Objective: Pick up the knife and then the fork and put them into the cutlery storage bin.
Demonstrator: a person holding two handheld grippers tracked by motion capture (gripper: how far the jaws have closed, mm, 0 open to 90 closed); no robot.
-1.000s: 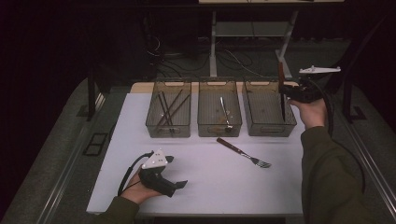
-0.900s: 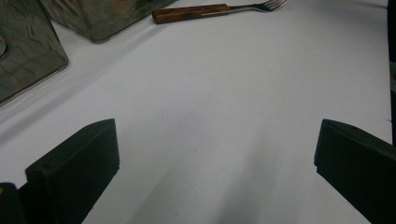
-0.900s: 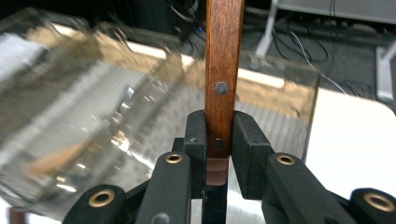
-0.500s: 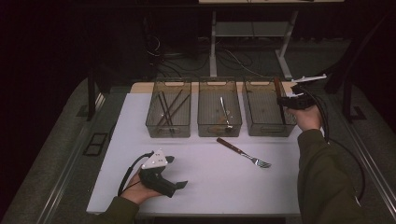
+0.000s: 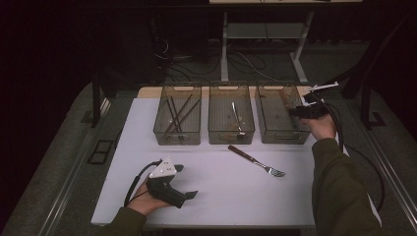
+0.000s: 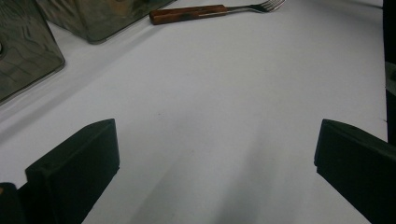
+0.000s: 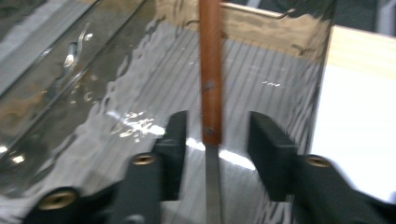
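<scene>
My right gripper [image 5: 293,112] reaches into the right-hand clear bin [image 5: 282,139]. Its jaws have just been opening. In the right gripper view a wooden-handled knife [image 7: 210,70] lies between the pads of my right gripper [image 7: 215,135], with a gap on each side, so neither pad presses on it. The knife [image 5: 284,101] appears as a brown streak inside that bin. A wooden-handled fork [image 5: 255,161] lies on the white table in front of the bins. My left gripper [image 5: 188,181] rests open on the table near the front edge, nothing between its jaws [image 6: 215,149].
The left bin [image 5: 177,141] holds several dark sticks. The middle bin [image 5: 231,141] holds a metal utensil. The white tabletop [image 5: 221,196] ends close behind my left hand. The fork [image 6: 196,13] lies beyond the left gripper's jaws. Dark floor and table legs lie behind.
My right hand has come down from holding the knife upright above the right bin to inside it. Its jaws have opened off the knife. The left hand has not moved.
</scene>
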